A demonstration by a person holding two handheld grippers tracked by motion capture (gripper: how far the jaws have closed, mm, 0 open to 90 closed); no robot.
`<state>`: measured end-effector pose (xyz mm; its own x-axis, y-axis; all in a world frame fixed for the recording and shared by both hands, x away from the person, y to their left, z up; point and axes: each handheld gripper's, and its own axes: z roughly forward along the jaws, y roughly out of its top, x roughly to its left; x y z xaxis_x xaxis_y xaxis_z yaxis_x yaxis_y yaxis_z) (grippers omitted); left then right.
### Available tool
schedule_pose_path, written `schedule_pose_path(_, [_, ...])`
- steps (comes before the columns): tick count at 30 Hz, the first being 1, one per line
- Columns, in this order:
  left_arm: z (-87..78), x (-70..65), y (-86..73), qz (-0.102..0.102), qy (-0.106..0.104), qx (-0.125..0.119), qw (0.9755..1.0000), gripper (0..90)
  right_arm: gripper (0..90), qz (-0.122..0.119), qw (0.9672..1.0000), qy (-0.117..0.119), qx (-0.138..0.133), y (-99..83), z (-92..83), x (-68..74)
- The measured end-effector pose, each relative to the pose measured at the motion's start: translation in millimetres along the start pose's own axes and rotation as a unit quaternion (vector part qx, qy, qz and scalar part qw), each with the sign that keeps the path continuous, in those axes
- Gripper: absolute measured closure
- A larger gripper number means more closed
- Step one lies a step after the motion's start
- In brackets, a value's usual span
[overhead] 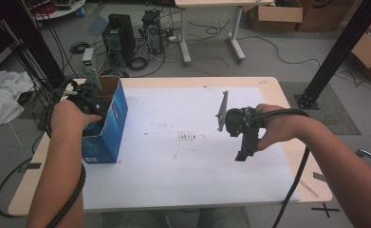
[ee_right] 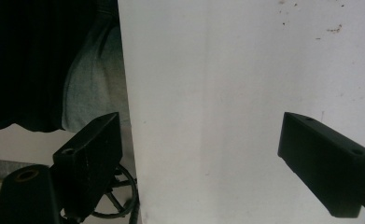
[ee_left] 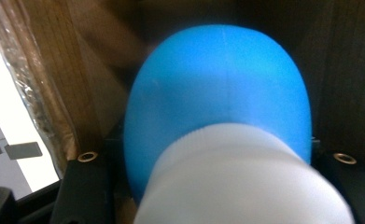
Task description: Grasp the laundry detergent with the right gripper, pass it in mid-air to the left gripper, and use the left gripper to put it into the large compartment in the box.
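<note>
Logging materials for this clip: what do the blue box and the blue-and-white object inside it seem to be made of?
The open blue box looks like printed cardboard: glossy blue outside, raw brown fibrous walls inside. The rounded blue-and-white object between the left gripper fingers looks like smooth matte plastic or rubber, with a faint seam line; which one is unclear.

**Materials and finishes**

Box [overhead: 108, 124]: glossy blue printed cardboard outside, raw brown matt inside [ee_left: 343, 70], clear crinkly tape on one edge. Blue ball-shaped thing [ee_left: 217, 88]: smooth matt, rubbery-looking; white ribbed part [ee_left: 236, 182] looks like plastic. Counter [overhead: 173, 142]: matt white sheet, light wood rim. Fingers [ee_right: 327, 163]: matt black plastic.
</note>
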<state>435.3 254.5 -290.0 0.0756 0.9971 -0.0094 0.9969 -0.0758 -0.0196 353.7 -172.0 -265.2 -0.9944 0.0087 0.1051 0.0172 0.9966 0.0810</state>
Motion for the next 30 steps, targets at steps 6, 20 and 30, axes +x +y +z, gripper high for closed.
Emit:
schedule_pose_path(6, [0.3,-1.1,-1.8,0.001,0.002,-0.007,1.0000,38.7,13.8,0.004,1.0000,0.002,-0.002,-0.8,-1.2,2.0])
schedule_pose_path(20, [-10.1,-4.0,-3.0,0.003,0.001,-0.006,1.0000,30.7,13.9,0.004,1.0000,0.002,0.002,1.4,-0.1,4.3])
schedule_pose_path(30, [-35.0,-8.8,-5.5,0.021,0.004,-0.020,0.9996,24.4,13.9,-0.002,1.0000,0.003,0.002,4.2,0.7,2.7])
